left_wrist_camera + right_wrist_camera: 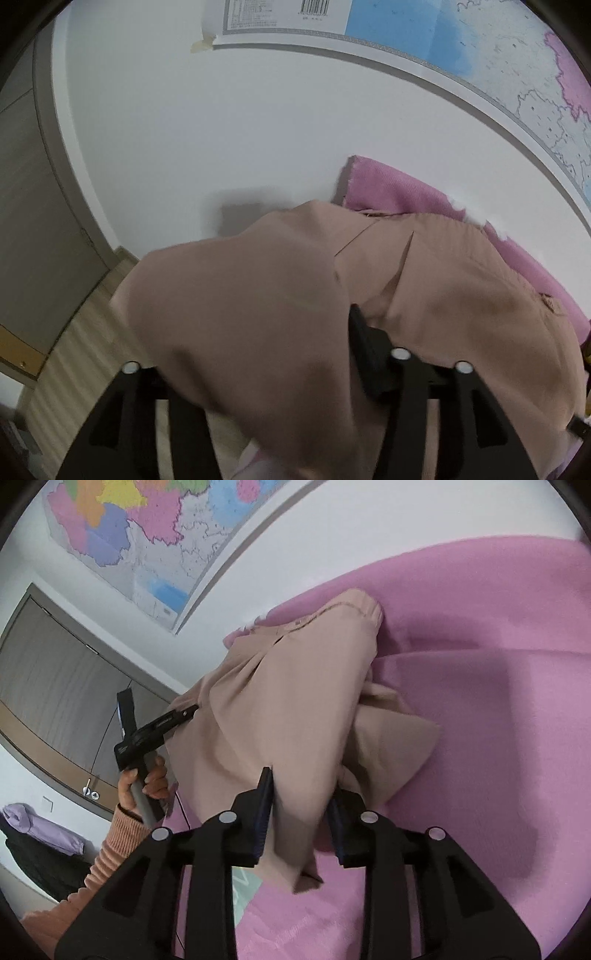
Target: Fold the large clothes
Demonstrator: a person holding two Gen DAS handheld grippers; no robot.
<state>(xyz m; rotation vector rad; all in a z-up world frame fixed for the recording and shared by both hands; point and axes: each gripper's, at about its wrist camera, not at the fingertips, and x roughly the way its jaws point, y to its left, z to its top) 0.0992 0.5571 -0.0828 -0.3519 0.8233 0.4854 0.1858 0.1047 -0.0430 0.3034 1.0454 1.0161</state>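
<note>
A: Report task status with reference to the pink woven cloth surface (480,686).

B: The beige thin-fabric garment (288,701) lies partly on the pink woven cloth surface, bunched, with one flap doubled toward the right side of it and the collar end toward the far edge. Judgement: one fold is being laid down. Flattening and further folds remain.

A: State of the tools?

B: The right gripper (301,805) has garment fabric hanging between its jaws. A gap shows at the right-hand pad, so the jaws stand parted and the cloth appears released or nearly so. The left gripper (258,369) is draped by the garment. One finger (369,354) is exposed, the other is covered, and whether the cloth is still pinched cannot be determined. In the right wrist view, the person's hand (147,779) holds that tool at the garment's left edge.

A: Edges and clearance?

B: The garment's left portion overhangs the near-left edge of the pink surface, above the pale wood-pattern floor (70,354). The white wall (221,129) stands behind the far edge. To the right of the garment the pink surface is open, which allows room for spreading.
</note>
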